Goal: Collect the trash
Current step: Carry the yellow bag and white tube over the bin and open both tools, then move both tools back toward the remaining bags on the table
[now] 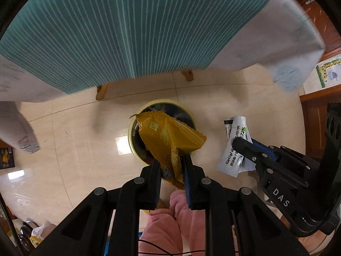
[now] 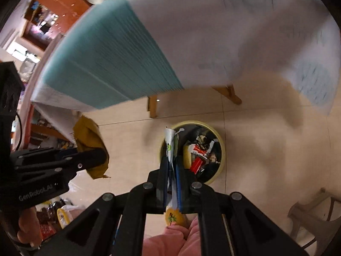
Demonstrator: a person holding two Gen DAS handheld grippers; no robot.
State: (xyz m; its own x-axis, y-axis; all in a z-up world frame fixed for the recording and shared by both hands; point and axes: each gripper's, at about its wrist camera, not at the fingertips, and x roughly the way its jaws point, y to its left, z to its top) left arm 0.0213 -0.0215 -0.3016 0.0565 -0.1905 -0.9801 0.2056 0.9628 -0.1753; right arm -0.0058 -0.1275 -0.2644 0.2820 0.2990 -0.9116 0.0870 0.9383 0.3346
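Progress: both pieces of trash are picked up and carried over the floor; neither is dropped yet. The bin [image 2: 219, 164] already holds other wrappers, red and white among them, so collecting looks well under way.
Left gripper [image 1: 170, 162]: jaws closed on the yellow wrapper [image 1: 168, 136], pinching its lower part; most of the wrapper fans out beyond the tips.
Yellow wrapper, place: centre of the left wrist view, overlapping the bin's mouth, so it appears to hang above the bin.
Right gripper [image 2: 171, 164]: jaws closed on the white packet [image 2: 170, 140], nearly flat between them; its top end sticks out past the tips.
White packet, place: centre of the right wrist view, over the left rim of the bin.
Surroundings: bench with a striped teal cloth [image 1: 106, 32] fills the upper frame; bin stands on the tiled floor [image 1: 85, 138] just in front of the bench legs.
Left to do: judged, open both jaws over the bin. The packet sits near the rim and may need shifting inward.
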